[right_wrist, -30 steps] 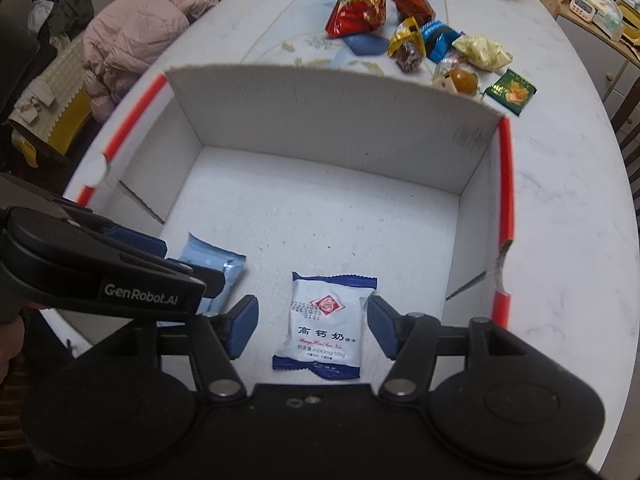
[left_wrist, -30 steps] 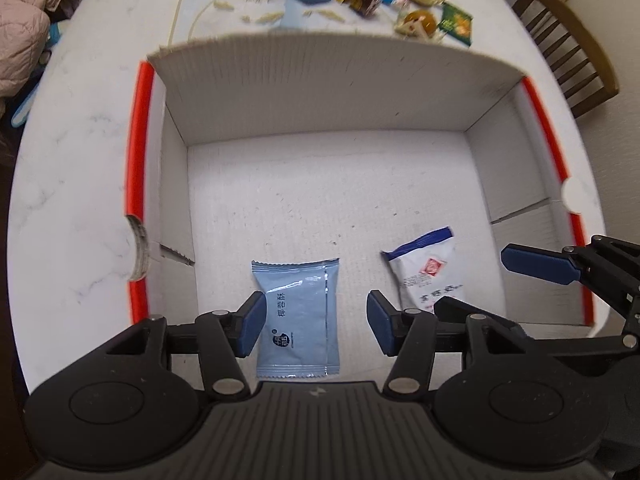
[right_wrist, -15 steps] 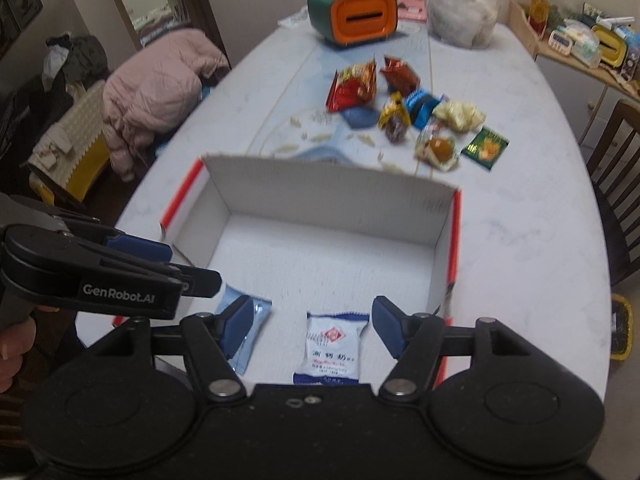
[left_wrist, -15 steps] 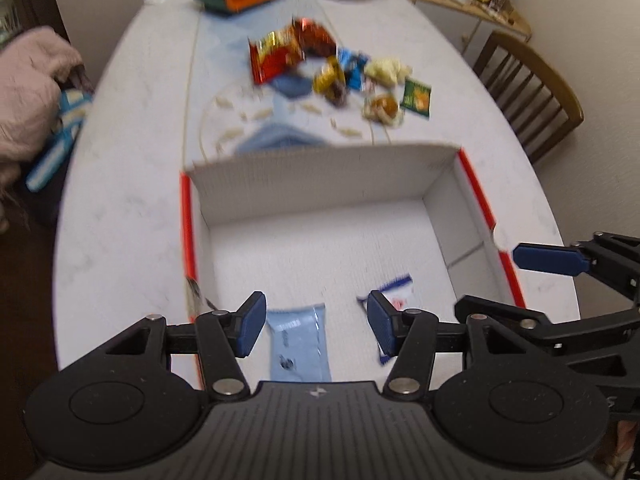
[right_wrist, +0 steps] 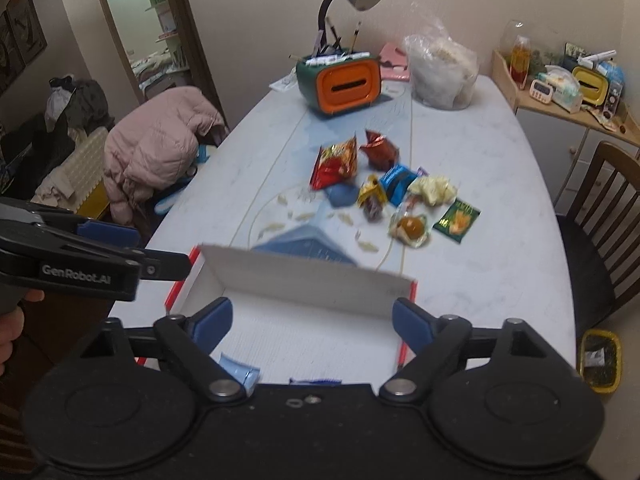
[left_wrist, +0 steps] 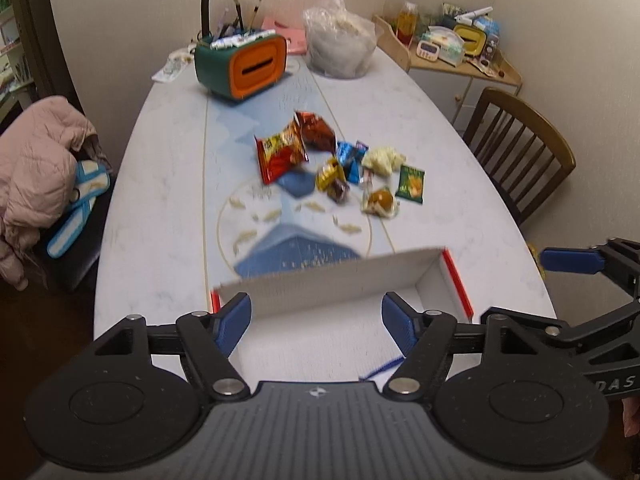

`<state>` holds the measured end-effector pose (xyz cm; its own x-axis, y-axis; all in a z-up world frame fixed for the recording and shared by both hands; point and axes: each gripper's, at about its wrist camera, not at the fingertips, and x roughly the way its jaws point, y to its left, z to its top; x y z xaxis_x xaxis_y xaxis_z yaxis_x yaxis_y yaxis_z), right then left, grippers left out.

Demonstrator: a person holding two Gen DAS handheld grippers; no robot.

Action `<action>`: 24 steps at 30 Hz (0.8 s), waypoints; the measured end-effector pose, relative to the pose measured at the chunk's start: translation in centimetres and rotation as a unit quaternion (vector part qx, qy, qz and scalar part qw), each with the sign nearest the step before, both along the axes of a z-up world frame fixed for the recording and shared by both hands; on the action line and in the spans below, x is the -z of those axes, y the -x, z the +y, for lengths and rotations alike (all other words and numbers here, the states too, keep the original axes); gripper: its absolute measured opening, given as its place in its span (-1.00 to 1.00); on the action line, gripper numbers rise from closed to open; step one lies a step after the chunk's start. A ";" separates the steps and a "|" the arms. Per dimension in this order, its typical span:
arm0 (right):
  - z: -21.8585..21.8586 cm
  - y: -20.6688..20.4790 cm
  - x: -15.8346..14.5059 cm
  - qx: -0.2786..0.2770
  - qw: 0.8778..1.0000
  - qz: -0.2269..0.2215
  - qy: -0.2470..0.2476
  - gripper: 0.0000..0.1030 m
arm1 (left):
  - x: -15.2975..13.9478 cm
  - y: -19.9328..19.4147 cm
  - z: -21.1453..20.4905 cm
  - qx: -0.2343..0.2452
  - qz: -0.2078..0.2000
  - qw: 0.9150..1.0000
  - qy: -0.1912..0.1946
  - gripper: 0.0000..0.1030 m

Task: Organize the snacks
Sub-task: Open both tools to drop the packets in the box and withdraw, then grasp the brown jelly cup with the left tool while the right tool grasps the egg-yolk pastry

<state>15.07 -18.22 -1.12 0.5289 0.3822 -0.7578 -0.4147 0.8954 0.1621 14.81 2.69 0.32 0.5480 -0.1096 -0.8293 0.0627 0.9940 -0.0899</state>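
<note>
Left tongs (left_wrist: 316, 322) spread wide, nothing held, hovering over the near edge of the white box (left_wrist: 340, 280) on the worktop (left_wrist: 160, 184). Light blue packet (right_wrist: 239, 372) peeking out on the box floor at the left, blue-edged white packet (right_wrist: 316, 380) just beside it, mostly hidden. Beyond the far wall, loose snack pile (right_wrist: 392, 192) mid-worktop, well apart from the box. Right tongs (right_wrist: 312, 322) likewise gaping, empty, above the box.
</note>
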 end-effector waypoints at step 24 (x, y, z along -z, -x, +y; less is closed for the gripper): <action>-3.3 -16.1 -1.9 0.026 1.000 -0.017 -0.001 0.94 | -5.6 -17.2 -3.8 0.008 0.000 0.998 -0.067 0.40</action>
